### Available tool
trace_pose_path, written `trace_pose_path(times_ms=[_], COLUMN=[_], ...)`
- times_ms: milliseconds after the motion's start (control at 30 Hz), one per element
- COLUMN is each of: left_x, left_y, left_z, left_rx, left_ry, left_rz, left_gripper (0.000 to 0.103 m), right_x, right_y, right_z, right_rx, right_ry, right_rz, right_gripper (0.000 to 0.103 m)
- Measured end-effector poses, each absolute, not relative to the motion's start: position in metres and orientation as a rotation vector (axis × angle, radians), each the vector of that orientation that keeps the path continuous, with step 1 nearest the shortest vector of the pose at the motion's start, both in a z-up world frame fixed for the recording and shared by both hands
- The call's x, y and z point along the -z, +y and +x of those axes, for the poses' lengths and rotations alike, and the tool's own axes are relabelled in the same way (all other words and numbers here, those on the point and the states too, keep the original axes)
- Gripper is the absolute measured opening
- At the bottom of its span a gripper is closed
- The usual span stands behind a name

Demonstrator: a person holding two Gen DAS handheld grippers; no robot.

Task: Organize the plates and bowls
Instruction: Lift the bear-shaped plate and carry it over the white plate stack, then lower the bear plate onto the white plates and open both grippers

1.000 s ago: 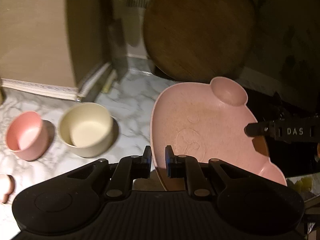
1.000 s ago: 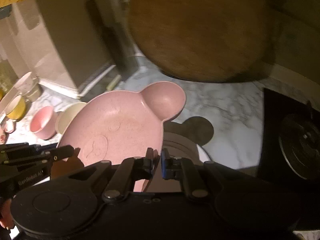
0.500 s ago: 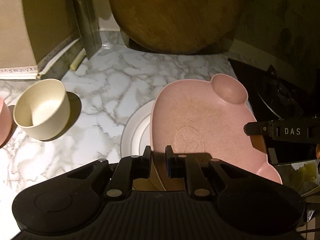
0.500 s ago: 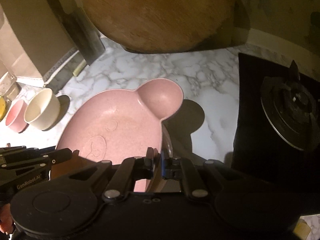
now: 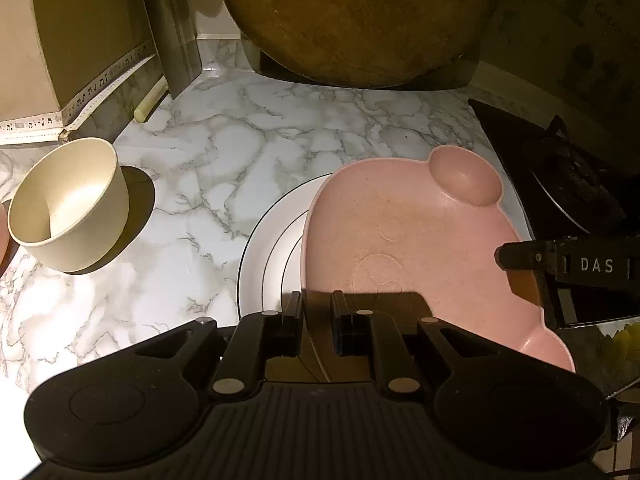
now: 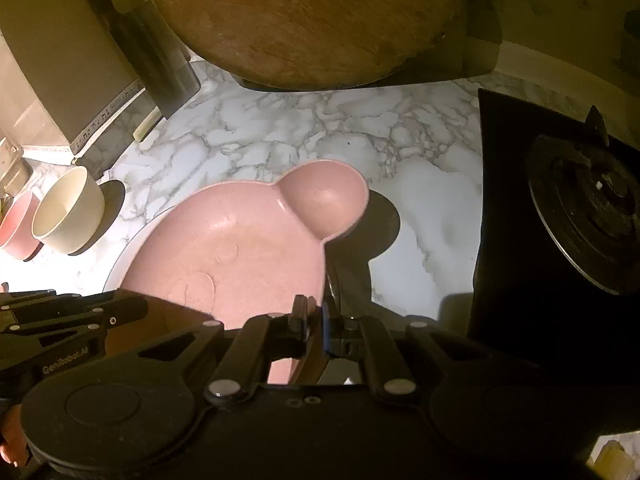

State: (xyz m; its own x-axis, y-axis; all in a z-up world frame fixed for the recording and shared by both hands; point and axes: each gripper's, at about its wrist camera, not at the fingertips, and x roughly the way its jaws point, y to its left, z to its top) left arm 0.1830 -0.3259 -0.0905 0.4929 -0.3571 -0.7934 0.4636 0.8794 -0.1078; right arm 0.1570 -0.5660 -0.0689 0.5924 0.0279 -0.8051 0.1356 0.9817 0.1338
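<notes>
Pink bear plate (image 5: 404,220), white black-rimmed plate (image 5: 268,256), cream bowl (image 5: 68,204), grey-veined white marble counter (image 5: 248,140)

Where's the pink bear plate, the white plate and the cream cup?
pink plate (image 5: 420,232), left wrist view, middle of its face
white plate (image 5: 266,264), left wrist view, bare left rim
cream cup (image 5: 76,196), left wrist view, inside wall

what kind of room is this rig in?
Almost certainly a home kitchen counter: a marble-pattern countertop, a gas stove burner on a black hob at the right, and a round wooden cutting board leaning at the back. Bowls and a pink bear-shaped plate fit that too.
</notes>
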Motion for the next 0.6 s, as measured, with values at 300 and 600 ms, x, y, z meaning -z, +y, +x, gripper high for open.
trace_pose_path(times_ms=[300, 600], left_x=[0.096, 0.091], left_y=[-0.325, -0.32], left_z=[0.188, 0.182], left_rx=[0.535, 0.543], left_ry=[0.964, 0.929], left_rz=[0.111, 0.127], left_gripper=[0.013, 0.013], right_x=[0.069, 0.056], right_y=[-0.56, -0.554], right_z=[0.161, 0.149], right_rx=[0.083, 0.08], right_ry=[0.947, 0.889], right_rz=[0.152, 0.106], right_gripper=[0.013, 0.021])
